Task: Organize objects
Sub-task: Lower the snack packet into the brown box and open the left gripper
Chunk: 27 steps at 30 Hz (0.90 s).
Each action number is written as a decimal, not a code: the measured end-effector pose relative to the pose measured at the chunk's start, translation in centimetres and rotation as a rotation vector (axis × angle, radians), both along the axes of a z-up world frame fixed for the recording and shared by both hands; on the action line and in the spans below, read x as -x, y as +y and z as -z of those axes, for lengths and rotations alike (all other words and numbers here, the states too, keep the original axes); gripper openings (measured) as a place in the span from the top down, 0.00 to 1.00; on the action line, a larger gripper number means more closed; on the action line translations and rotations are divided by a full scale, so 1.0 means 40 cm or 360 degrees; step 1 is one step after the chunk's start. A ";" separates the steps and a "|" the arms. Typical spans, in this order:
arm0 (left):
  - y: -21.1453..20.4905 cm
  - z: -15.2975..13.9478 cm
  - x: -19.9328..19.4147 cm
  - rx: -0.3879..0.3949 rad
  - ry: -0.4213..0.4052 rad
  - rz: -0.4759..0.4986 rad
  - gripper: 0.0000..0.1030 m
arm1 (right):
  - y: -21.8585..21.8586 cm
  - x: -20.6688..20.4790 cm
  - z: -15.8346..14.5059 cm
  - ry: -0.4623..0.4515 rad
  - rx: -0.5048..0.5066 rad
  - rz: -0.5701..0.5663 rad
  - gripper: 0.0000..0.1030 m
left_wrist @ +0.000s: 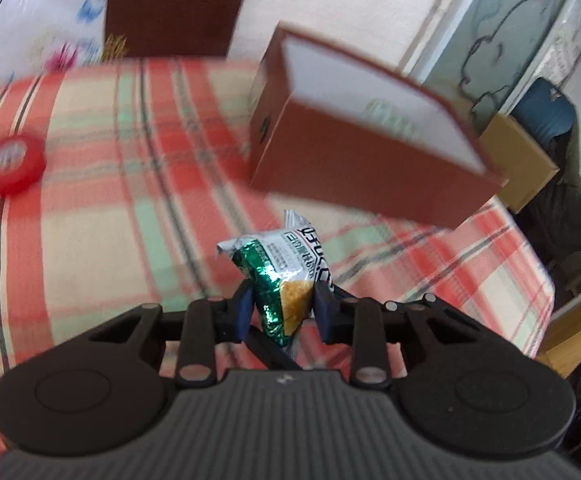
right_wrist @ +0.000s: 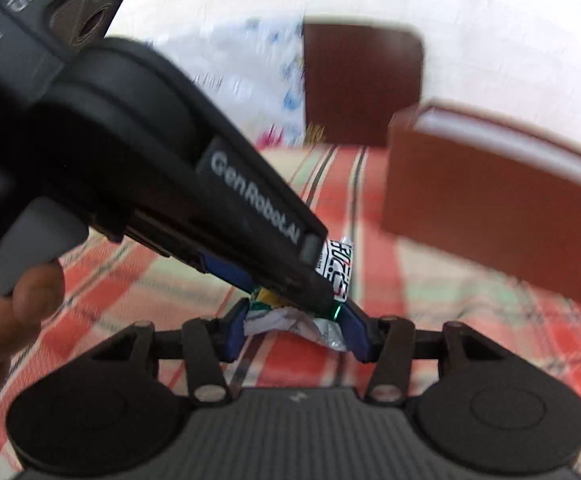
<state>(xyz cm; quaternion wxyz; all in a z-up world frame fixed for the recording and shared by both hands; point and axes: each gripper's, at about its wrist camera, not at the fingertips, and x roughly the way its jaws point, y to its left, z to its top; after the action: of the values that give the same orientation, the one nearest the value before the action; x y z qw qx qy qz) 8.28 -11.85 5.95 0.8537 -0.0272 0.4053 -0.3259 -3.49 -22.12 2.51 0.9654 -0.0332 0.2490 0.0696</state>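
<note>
A green, white and yellow snack packet (left_wrist: 286, 276) is held above a plaid tablecloth (left_wrist: 90, 208). My left gripper (left_wrist: 282, 312) is shut on its lower end. In the right wrist view the same packet (right_wrist: 314, 312) lies between the blue pads of my right gripper (right_wrist: 294, 332), which is shut on its crumpled end. The left gripper's black body (right_wrist: 218, 184) crosses that view from the upper left and reaches the packet. A brown open box (left_wrist: 362, 140) with a white inside stands on the table beyond the packet; it also shows in the right wrist view (right_wrist: 490, 208).
A red tape roll (left_wrist: 10, 164) lies at the left of the table. A dark brown chair back (left_wrist: 174, 4) stands behind the table. A cardboard box (left_wrist: 518, 160) and a blue bag (left_wrist: 546, 108) sit off the table's right edge.
</note>
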 end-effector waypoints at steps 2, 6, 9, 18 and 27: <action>-0.035 -0.056 -0.017 0.0034 -0.0107 0.0043 0.67 | -0.011 0.002 -0.034 -0.0155 0.0062 0.0052 0.54; -0.138 -0.136 -0.067 0.0053 -0.0261 0.0124 0.67 | -0.075 -0.040 -0.109 -0.0373 0.0068 0.0189 0.54; -0.223 -0.160 -0.111 0.0053 -0.0322 0.0174 0.67 | -0.134 -0.090 -0.145 -0.0448 0.0060 0.0298 0.54; -0.362 -0.108 -0.189 -0.0257 -0.0432 -0.0022 0.54 | -0.283 -0.286 -0.111 -0.0308 0.0064 0.0544 0.37; -0.314 -0.142 -0.121 -0.0337 -0.0570 -0.0087 0.42 | -0.287 -0.238 -0.117 -0.0330 -0.0067 0.0597 0.36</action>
<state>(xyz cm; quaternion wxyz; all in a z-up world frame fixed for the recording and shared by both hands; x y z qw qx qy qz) 13.13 -24.42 11.64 0.9187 0.1100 0.2781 -0.2578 6.03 -33.60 7.20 0.9824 0.0269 0.1487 -0.1100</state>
